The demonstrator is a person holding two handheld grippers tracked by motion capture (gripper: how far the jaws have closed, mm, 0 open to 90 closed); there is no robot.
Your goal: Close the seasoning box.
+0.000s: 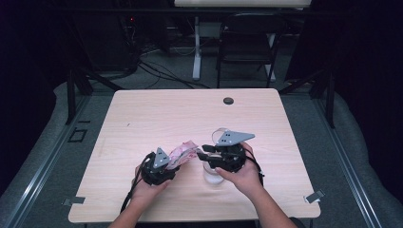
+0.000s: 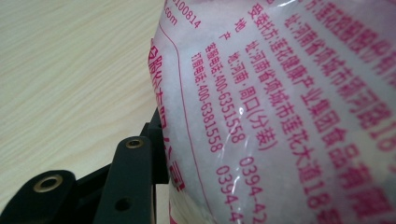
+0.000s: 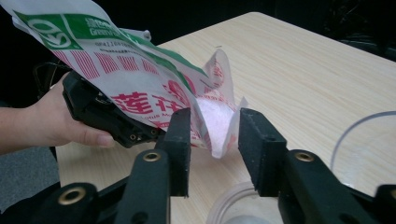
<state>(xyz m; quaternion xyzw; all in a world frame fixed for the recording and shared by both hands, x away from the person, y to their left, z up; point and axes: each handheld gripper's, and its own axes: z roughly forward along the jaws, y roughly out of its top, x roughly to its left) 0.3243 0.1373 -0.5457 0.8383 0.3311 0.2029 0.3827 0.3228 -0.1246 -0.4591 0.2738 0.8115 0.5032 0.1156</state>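
Plastic, pink-printed, the bag (image 3: 140, 88) is held above the wooden surface (image 1: 157, 114), pinched by the left gripper (image 1: 164, 164). Its torn mouth lies between the spread jaws of the right gripper (image 3: 212, 140), untouched. A clear cup (image 1: 212, 175) stands just below; wide bare surface is left beyond.

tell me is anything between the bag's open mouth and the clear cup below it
Nothing visible. The bag, held by the left tool, has its torn mouth between the right tool's open jaws, which do not press it. The clear cup sits just below on the table.
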